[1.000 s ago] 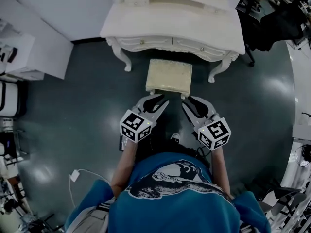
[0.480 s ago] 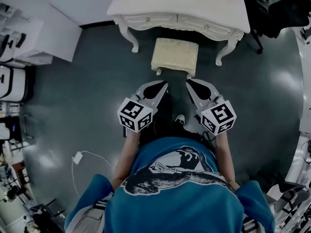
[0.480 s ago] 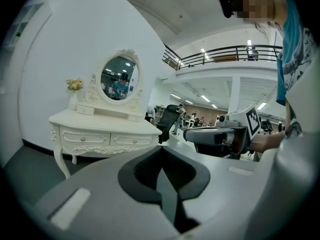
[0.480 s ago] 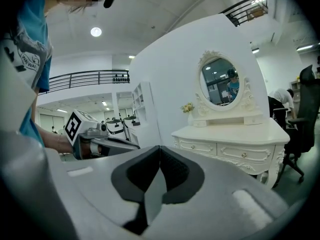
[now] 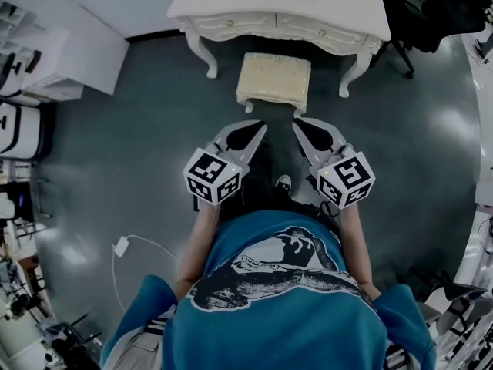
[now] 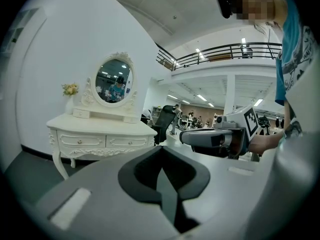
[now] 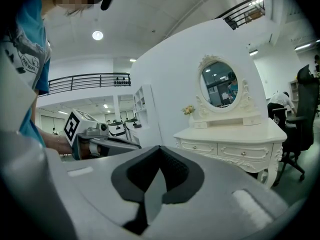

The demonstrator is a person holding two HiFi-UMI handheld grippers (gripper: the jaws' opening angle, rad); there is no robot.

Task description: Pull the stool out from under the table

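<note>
Far left: a white shelf unit (image 5: 48, 56) fills the upper left of my head view, and a white cable (image 5: 129, 247) lies on the dark floor (image 5: 139, 153) at lower left.
Left tongs: I see the left gripper (image 5: 262, 126) left of centre, pointing up-frame toward the stool. In its own view the jaws are closed right together, with nothing between them.
Stool: the cream stool (image 5: 273, 82) sits at upper centre on the floor, between the table's two front legs. Its far edge is up by the table's front rail and most of the seat is out in the open. Neither gripper has hold of it; both tips are just below its near edge in the frame.
Table: the white dressing table (image 5: 277, 6) runs along the top centre, and its oval mirror (image 6: 114, 80) shows in the left gripper view.
Right tongs: I see the right gripper (image 5: 297, 124) right of centre, angled in toward the other one. Its jaws are fully closed and empty.
Far right: a black office chair (image 5: 431, 18) stands at the upper right, beside the table's end.
Bottom: my operator's teal shirt (image 5: 277, 307) covers the lower centre.
</note>
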